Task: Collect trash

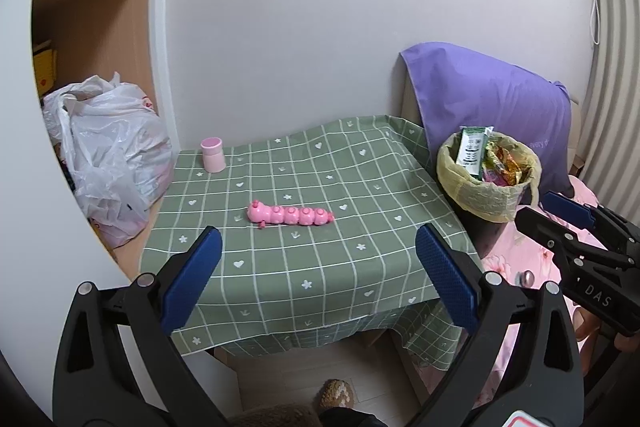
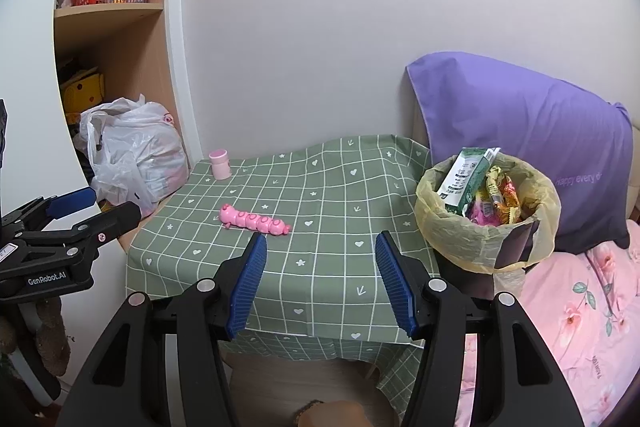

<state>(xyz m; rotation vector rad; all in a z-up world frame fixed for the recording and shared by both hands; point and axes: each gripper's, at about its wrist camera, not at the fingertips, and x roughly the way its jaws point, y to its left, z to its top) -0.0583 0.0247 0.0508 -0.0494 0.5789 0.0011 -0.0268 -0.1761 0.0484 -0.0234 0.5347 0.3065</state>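
Both grippers, left gripper and right gripper, hover open and empty; bin looks full, so collecting seems done.

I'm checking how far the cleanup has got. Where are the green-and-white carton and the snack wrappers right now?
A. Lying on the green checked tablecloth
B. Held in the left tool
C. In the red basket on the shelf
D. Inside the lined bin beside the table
D: the green-and-white carton and the snack wrappers stick up out of the lined bin, while both the left tool and the right tool are open and hold nothing.
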